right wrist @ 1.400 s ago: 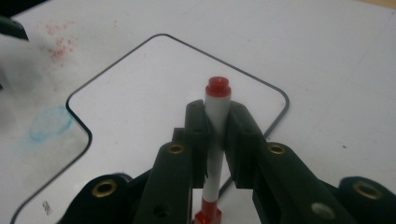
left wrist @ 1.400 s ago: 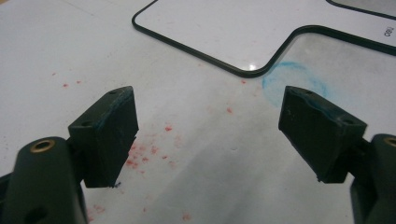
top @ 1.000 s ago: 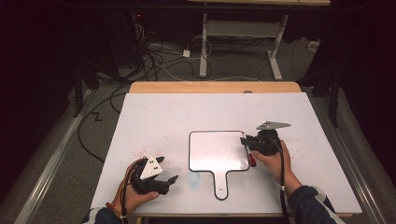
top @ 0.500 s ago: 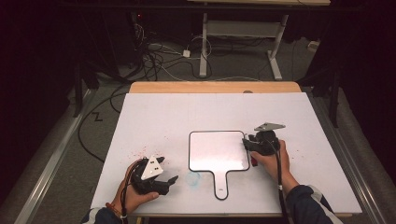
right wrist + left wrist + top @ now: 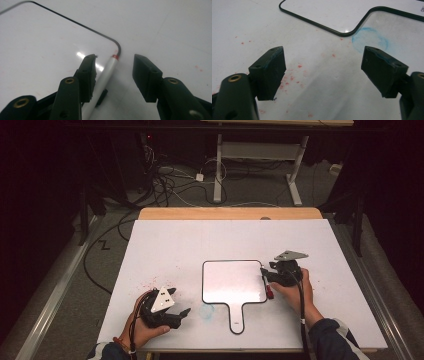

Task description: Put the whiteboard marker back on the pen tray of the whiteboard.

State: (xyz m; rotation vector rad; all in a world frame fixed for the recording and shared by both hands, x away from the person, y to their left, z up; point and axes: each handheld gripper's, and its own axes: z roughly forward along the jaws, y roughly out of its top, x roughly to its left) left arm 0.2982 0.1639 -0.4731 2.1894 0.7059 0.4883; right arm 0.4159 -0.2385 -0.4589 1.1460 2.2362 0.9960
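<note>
My right gripper (image 5: 113, 72) has just been opening, marker (image 5: 106, 72) loose between jaws at whiteboard (image 5: 45, 45) edge; I'd back off straight, left gripper (image 5: 323, 72) spread empty

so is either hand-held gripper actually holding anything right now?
No. The right hand-held gripper has just been opening; the white marker with a red band lies loose between its jaws beside the white paddle-shaped board. The left hand-held gripper is open, empty.

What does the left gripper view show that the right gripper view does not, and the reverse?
Left gripper view: a blue ring and red specks on the table. Right gripper view: a white marker between the right gripper's jaws, which have just been opening. Both: the whiteboard's black rim and open jaws.
</note>
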